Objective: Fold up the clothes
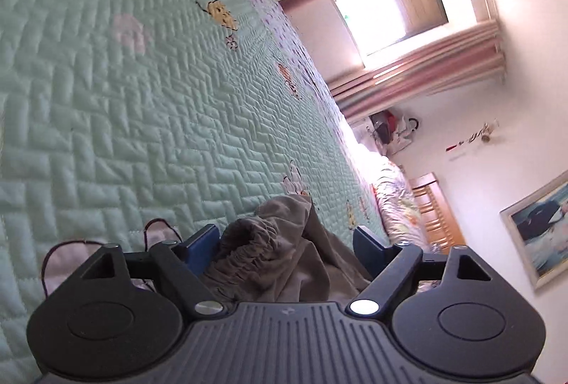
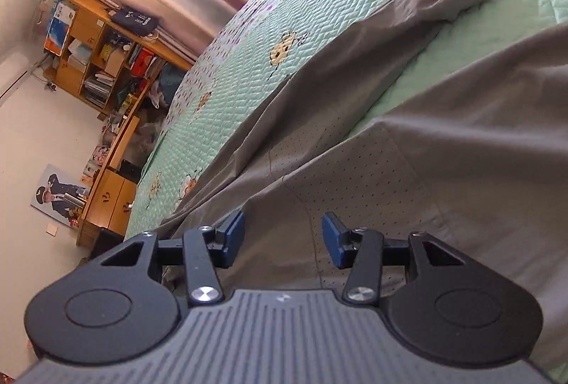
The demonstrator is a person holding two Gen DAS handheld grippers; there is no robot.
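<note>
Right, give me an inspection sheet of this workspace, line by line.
Surface: green quilted bedspread with cartoon bee prints.
Job's things: grey trousers spread on the bedspread, one leg running to its cuff; in the left wrist view the gathered cuff lies bunched.
Clutter: nothing seen on the bed.
Grippers: left hand-held gripper open, cuff between its pads, not pinched; right hand-held gripper open over the trousers.
Cables: nothing seen.
Surroundings: bright curtained window, wooden shelving packed with items, framed picture.
</note>
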